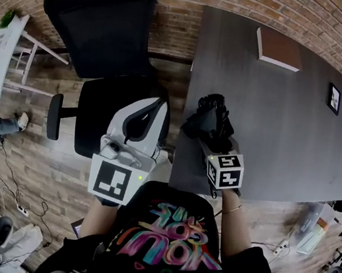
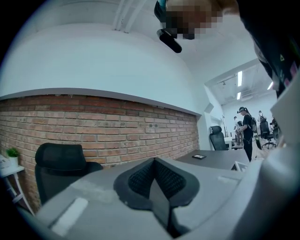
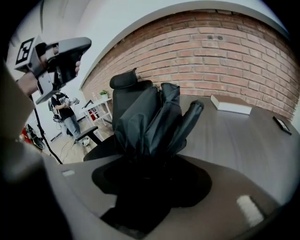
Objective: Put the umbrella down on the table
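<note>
Right tool point(image 1: 213, 139) clamping folded black umbrella point(image 1: 208, 116), over grey table point(image 1: 287, 117)

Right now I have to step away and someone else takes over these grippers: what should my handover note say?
Left gripper: jaws shut, nothing in them, held over the black office chair beside the table.
Right gripper: shut on the folded black umbrella, which sticks out past the jaws above the near left corner of the grey table.
Also on the table: a book at the far side and a small dark flat device toward the right.
Done: umbrella in grip, over the table.
Left: lay it on bare tabletop, open the jaws, draw back.
</note>
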A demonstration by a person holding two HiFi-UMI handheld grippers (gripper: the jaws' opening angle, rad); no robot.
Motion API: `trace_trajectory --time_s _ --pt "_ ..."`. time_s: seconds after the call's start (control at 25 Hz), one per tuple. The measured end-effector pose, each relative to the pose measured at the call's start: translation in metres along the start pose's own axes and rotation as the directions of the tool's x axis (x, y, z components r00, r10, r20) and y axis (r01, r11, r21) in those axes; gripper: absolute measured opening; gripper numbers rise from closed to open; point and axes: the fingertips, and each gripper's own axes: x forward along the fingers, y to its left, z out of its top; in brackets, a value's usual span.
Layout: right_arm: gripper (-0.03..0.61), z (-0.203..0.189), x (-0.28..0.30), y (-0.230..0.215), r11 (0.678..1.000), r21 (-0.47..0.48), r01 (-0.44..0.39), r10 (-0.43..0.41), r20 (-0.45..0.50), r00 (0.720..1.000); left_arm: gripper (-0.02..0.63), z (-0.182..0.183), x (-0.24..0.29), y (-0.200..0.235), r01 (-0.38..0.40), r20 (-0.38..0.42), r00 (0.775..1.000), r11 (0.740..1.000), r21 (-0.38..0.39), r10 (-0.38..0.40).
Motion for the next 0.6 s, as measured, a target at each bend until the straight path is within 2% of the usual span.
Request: trace_trajectory --time_s 0.32,0.6 --pt "0.247 -0.02 0.026 -0.016 0.998 0.056 0.016 -0.011 -0.075 0.997 0.0 -0.006 0.002 -0.001 0.009 -0.005 1.0 1.0 -0.003 -0.009" --pt "0.264 -0.024 0.035 -0.019 0.996 0.09 0.013 -0.006 -0.078 0.997 0.0 -0.009 0.007 -0.001 0.018 -0.008 1.0 1.0 -0.009 -0.018"
